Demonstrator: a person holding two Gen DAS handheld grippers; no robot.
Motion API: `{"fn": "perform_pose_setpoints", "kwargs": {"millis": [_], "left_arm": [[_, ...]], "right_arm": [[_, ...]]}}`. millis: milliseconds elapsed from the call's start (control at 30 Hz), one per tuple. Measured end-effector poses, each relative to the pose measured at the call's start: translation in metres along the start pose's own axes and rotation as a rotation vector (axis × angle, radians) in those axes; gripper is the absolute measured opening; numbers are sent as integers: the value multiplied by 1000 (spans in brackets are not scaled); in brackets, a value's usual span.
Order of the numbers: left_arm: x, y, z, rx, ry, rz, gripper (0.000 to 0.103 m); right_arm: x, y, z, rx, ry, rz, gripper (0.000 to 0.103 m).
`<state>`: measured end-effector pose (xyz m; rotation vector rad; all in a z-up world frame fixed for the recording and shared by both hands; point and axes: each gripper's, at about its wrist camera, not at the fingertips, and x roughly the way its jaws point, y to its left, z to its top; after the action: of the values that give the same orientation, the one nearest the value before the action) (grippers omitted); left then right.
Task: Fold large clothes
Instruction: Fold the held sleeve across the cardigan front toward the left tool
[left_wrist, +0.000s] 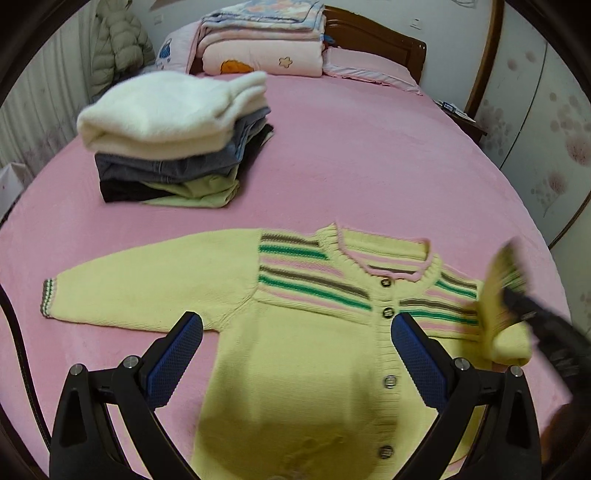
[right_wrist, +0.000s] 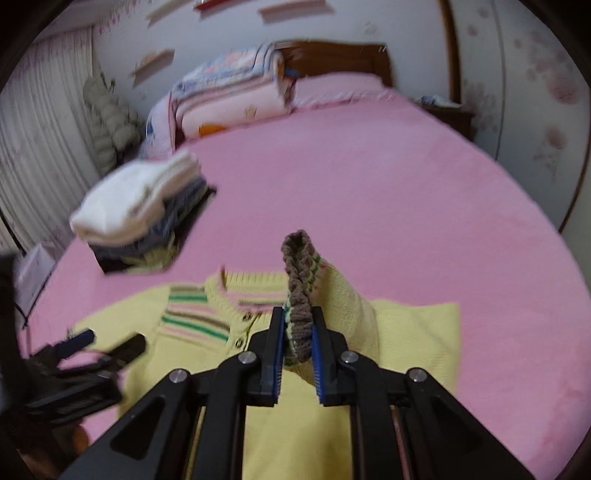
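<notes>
A pale yellow knit cardigan with green, pink and brown stripes lies face up on the pink bed. Its left sleeve lies stretched out flat. My left gripper is open and empty, hovering over the cardigan's chest. My right gripper is shut on the brown-edged cuff of the right sleeve and holds it lifted above the cardigan body. The right gripper also shows blurred in the left wrist view. The left gripper shows blurred in the right wrist view.
A stack of folded clothes with a white sweater on top sits on the bed's far left. Folded quilts and a pillow lie against the wooden headboard. A puffy coat hangs at the left wall.
</notes>
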<state>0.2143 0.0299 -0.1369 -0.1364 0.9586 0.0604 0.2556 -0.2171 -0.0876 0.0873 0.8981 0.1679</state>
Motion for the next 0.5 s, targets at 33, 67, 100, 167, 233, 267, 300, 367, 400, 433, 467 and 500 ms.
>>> {"fn": "perform_pose_setpoints", "kwargs": {"millis": [33, 67, 100, 167, 233, 267, 300, 367, 400, 433, 467, 500], "left_arm": [[3, 2, -1, 1, 3, -6, 101], [6, 3, -2, 5, 9, -11, 101], [9, 4, -4, 12, 16, -15, 101], [13, 2, -7, 22, 23, -29, 101], [15, -1, -9, 30, 28, -58, 101], [16, -2, -9, 33, 30, -78, 101], [19, -5, -10, 34, 39, -103, 101], [24, -10, -10, 33, 57, -149, 101], [28, -15, -11, 28, 74, -183, 101], [31, -18, -12, 25, 91, -214, 101], [34, -22, -14, 24, 104, -241, 99], [38, -27, -15, 25, 119, -272, 97]], "right_arm": [[16, 2, -6, 4, 38, -3, 16], [30, 2, -12, 15, 77, 13, 16], [42, 4, -17, 24, 111, 34, 16], [58, 6, -26, 36, 161, 55, 20], [60, 2, -35, 65, 191, 64, 33], [55, -1, -37, 76, 185, 70, 35], [51, -2, -36, 80, 180, 71, 38], [38, -7, -37, 93, 169, 66, 45], [27, -13, -39, 103, 149, 66, 45], [20, -16, -39, 107, 136, 63, 45], [9, -22, -41, 113, 119, 54, 45], [5, -24, -41, 119, 111, 46, 45]]}}
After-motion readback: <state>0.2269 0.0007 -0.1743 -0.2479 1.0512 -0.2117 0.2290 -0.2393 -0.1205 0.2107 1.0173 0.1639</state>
